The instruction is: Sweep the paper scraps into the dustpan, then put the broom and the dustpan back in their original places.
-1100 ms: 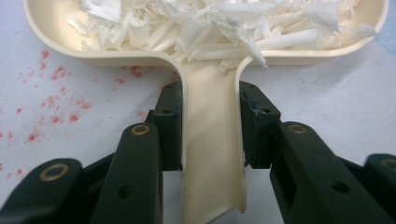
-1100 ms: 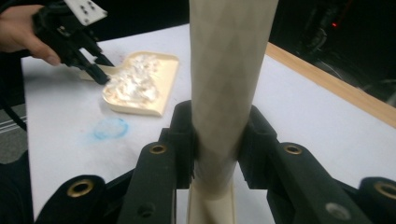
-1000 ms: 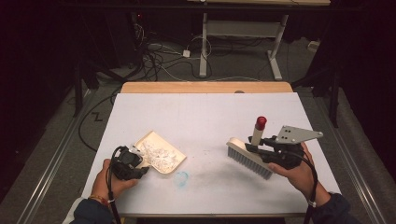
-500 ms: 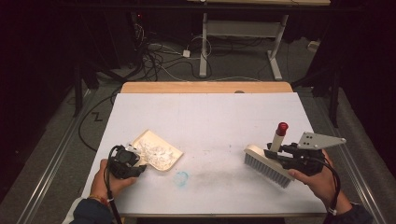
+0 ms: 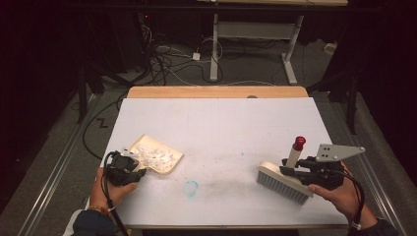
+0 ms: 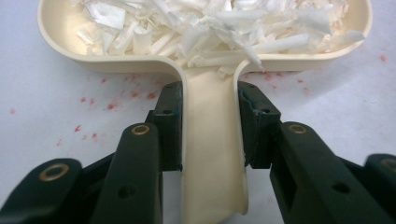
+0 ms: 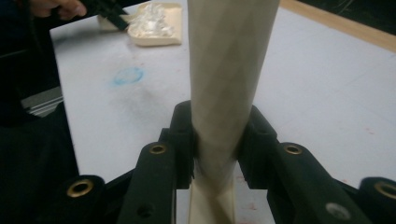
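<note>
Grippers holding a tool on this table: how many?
2. The left gripper clamps the dustpan handle at the table's left; the right gripper clamps the brush handle at its right.

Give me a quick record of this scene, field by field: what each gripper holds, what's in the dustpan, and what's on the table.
left gripper: shut on the dustpan handle
right gripper: shut on the brush handle
dustpan contents: white shreds, piled in the pan
brush: bristles near the table's right front, red-tipped handle up
table: white top, blue smudge at front centre, grey smear beside it
</note>
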Demonstrator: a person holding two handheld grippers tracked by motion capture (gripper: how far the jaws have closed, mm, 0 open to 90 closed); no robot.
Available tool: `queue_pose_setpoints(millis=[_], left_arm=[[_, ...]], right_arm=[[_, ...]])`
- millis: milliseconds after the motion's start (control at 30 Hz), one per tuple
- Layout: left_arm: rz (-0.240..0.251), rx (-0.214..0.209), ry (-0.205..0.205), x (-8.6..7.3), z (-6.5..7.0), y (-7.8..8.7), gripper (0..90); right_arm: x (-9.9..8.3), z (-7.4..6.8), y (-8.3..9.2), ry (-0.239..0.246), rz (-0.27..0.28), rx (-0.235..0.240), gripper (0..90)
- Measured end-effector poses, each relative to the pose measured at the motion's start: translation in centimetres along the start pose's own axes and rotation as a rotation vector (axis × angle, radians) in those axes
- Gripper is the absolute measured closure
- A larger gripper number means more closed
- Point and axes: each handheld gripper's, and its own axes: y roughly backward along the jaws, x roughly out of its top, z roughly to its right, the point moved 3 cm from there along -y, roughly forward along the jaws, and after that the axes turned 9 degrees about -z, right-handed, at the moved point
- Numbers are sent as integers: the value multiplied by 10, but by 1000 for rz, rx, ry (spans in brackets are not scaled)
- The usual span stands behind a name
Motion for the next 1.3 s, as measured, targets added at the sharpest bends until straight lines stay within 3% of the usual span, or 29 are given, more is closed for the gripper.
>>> queue_pose_setpoints(millis=[100,333,500,600,800,1000,1133,1300], left_arm=[[-6,3,4,1,0,-2,632],[0,-1,22,2,5,-5,630],[3,-31,15,3,21,-4,563],[2,-45,-11,0,33,-2,535],[49,-73,-67,-2,50,8,488],[34,-114,-141,-5,63,9,496],[32,-100,-180,-4,67,8,493],[85,-68,-218,-3,67,14,485]], right_arm=[[0,-1,-4,3,-10,28,712],[0,3,-7,-10,-10,26,711],[0,5,-7,-18,-9,9,709],[0,7,-9,-29,1,3,706],[1,17,-12,-61,14,-15,696],[5,26,-17,-80,10,-39,686],[7,31,-20,-93,9,-48,677],[7,37,-22,-115,3,-64,666]])
